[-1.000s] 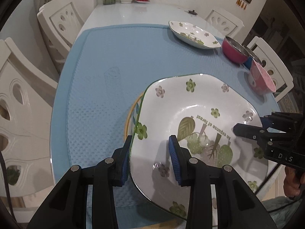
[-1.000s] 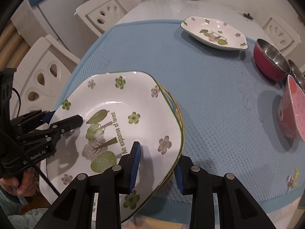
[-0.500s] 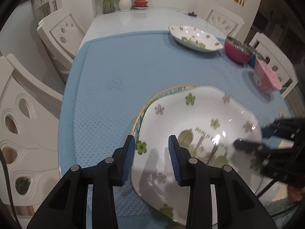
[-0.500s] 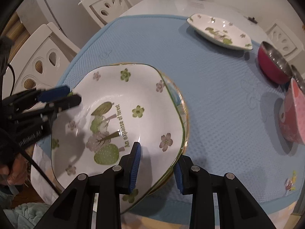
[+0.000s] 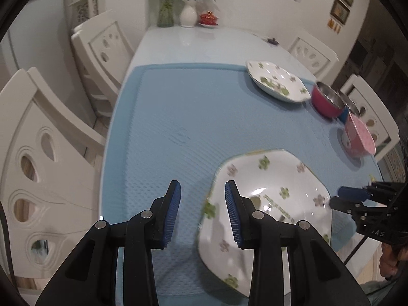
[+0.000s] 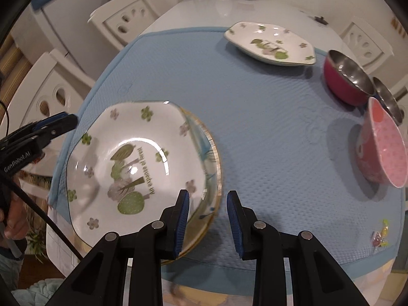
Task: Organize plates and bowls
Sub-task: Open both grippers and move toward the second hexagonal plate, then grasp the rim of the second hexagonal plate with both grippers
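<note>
A white plate with green flowers (image 5: 267, 191) (image 6: 132, 158) lies on a gold-rimmed plate (image 6: 215, 168) at the near edge of the blue mat (image 5: 178, 127). My left gripper (image 5: 202, 209) (image 6: 70, 119) hovers open above and just off the plate's left rim, its pads touching nothing. At the opposite rim my right gripper (image 6: 207, 214) (image 5: 339, 197) is open. Both plates' rims show in the gap between its pads, with no pad pressing on them.
Far across the mat stand a second flowered plate (image 5: 275, 84) (image 6: 270, 43), a red steel bowl (image 6: 344, 79), a smaller steel bowl (image 6: 387, 97) and a tilted pink bowl (image 6: 382, 148). A wrapped candy (image 6: 380, 234) lies near right. White chairs (image 5: 38, 153) ring the table.
The flowered plate came down from a raised tilt onto the gold-rimmed plate. My left gripper rose and drew off its left rim. The right gripper hardly moved.
</note>
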### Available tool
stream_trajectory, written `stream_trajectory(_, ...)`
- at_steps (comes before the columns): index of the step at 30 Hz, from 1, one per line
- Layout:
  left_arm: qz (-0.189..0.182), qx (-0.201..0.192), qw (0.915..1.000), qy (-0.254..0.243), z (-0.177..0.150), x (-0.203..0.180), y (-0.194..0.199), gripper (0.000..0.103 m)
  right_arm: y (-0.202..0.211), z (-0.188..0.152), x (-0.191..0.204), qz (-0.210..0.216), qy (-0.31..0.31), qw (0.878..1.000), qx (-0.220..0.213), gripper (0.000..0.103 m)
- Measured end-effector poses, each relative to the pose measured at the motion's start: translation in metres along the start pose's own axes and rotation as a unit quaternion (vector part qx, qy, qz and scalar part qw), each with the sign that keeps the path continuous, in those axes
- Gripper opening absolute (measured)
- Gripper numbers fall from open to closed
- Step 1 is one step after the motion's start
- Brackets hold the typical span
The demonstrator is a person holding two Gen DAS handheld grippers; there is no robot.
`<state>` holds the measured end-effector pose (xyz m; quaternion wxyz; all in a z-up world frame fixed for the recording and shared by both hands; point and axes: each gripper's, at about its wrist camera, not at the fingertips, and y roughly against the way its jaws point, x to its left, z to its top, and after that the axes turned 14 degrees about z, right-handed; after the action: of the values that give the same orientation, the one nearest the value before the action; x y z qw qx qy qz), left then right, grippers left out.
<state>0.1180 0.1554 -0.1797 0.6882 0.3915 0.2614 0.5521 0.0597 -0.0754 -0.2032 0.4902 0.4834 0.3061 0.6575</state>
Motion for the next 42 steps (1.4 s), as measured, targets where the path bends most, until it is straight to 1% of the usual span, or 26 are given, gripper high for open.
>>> stream_trajectory(3, -0.002, -0.002, 0.9998, 0.018, 0.007, 0.010, 0.002, 0.032, 0.008, 0.002, -0.004, -0.003, -0.005, 1.000, -0.012, 0.029)
stream_trajectory(5, -0.004, -0.005, 0.9997, 0.022, 0.011, 0.012, 0.004, 0.032, 0.011, 0.004, -0.004, -0.005, -0.008, 1.000, -0.017, 0.029)
stream_trajectory(8, -0.004, -0.016, 0.9998, 0.010, 0.018, 0.008, 0.009, 0.032, 0.017, 0.008, -0.008, 0.003, -0.021, 0.999, -0.028, 0.029)
stream_trajectory(9, -0.004, -0.020, 0.9998, 0.006, 0.020, 0.006, 0.011, 0.035, 0.018, 0.009, -0.009, 0.005, -0.024, 0.999, -0.031, 0.029)
stream_trajectory(10, -0.005, -0.027, 0.9996, 0.000, 0.024, 0.003, 0.013, 0.035, 0.020, 0.012, -0.010, 0.006, -0.028, 0.999, -0.035, 0.030)
stream_trajectory(15, -0.016, -0.054, 0.9982, -0.021, 0.048, -0.010, 0.020, 0.035, 0.031, 0.032, -0.023, 0.012, -0.055, 0.996, -0.066, 0.032)
stream_trajectory(16, -0.019, -0.061, 0.9976, -0.027, 0.055, -0.013, 0.020, 0.035, 0.034, 0.036, -0.027, 0.013, -0.061, 0.995, -0.072, 0.036)
stream_trajectory(17, -0.023, -0.067, 0.9969, -0.033, 0.062, -0.016, 0.021, 0.035, 0.037, 0.042, -0.030, 0.015, -0.068, 0.994, -0.080, 0.042)
stream_trajectory(18, -0.026, -0.074, 0.9962, -0.039, 0.070, -0.020, 0.021, 0.038, 0.040, 0.047, -0.033, 0.017, -0.072, 0.993, -0.088, 0.046)
stream_trajectory(19, -0.028, -0.080, 0.9954, -0.045, 0.077, -0.023, 0.021, 0.039, 0.043, 0.052, -0.036, 0.017, -0.076, 0.992, -0.098, 0.052)
stream_trajectory(21, -0.032, -0.092, 0.9935, -0.059, 0.091, -0.031, 0.021, 0.039, 0.050, 0.064, -0.041, 0.009, -0.081, 0.990, -0.119, 0.053)
stream_trajectory(25, -0.040, -0.111, 0.9894, -0.085, 0.121, -0.049, 0.014, 0.041, 0.052, 0.088, -0.054, -0.019, -0.101, 0.985, -0.136, 0.053)
stream_trajectory(26, -0.046, -0.114, 0.9883, -0.091, 0.130, -0.054, 0.010, 0.041, 0.050, 0.094, -0.060, -0.030, -0.115, 0.983, -0.138, 0.053)
stream_trajectory(28, -0.056, -0.114, 0.9868, -0.100, 0.146, -0.063, 0.000, 0.044, 0.045, 0.104, -0.073, -0.038, -0.146, 0.978, -0.142, 0.053)
stream_trajectory(29, -0.062, -0.112, 0.9861, -0.107, 0.155, -0.069, -0.008, 0.050, 0.042, 0.108, -0.080, -0.037, -0.160, 0.976, -0.145, 0.053)
stream_trajectory(30, -0.067, -0.107, 0.9856, -0.113, 0.163, -0.074, -0.016, 0.061, 0.039, 0.111, -0.087, -0.035, -0.173, 0.973, -0.147, 0.053)
stream_trajectory(31, -0.071, -0.103, 0.9853, -0.117, 0.169, -0.078, -0.023, 0.066, 0.036, 0.116, -0.093, -0.034, -0.186, 0.971, -0.148, 0.053)
stream_trajectory(32, -0.076, -0.098, 0.9847, -0.123, 0.175, -0.082, -0.032, 0.069, 0.031, 0.121, -0.101, -0.035, -0.202, 0.968, -0.147, 0.053)
stream_trajectory(33, -0.081, -0.089, 0.9839, -0.132, 0.183, -0.090, -0.045, 0.069, 0.027, 0.125, -0.107, -0.036, -0.212, 0.966, -0.144, 0.053)
stream_trajectory(35, -0.087, -0.083, 0.9826, -0.142, 0.193, -0.100, -0.060, 0.069, 0.016, 0.131, -0.119, -0.038, -0.233, 0.962, -0.139, 0.053)
stream_trajectory(38, -0.092, -0.073, 0.9814, -0.152, 0.208, -0.116, -0.089, 0.069, 0.004, 0.139, -0.131, -0.046, -0.248, 0.958, -0.136, 0.053)
stream_trajectory(42, -0.110, -0.042, 0.9804, -0.158, 0.224, -0.129, -0.128, 0.069, -0.013, 0.149, -0.147, -0.047, -0.267, 0.954, -0.131, 0.053)
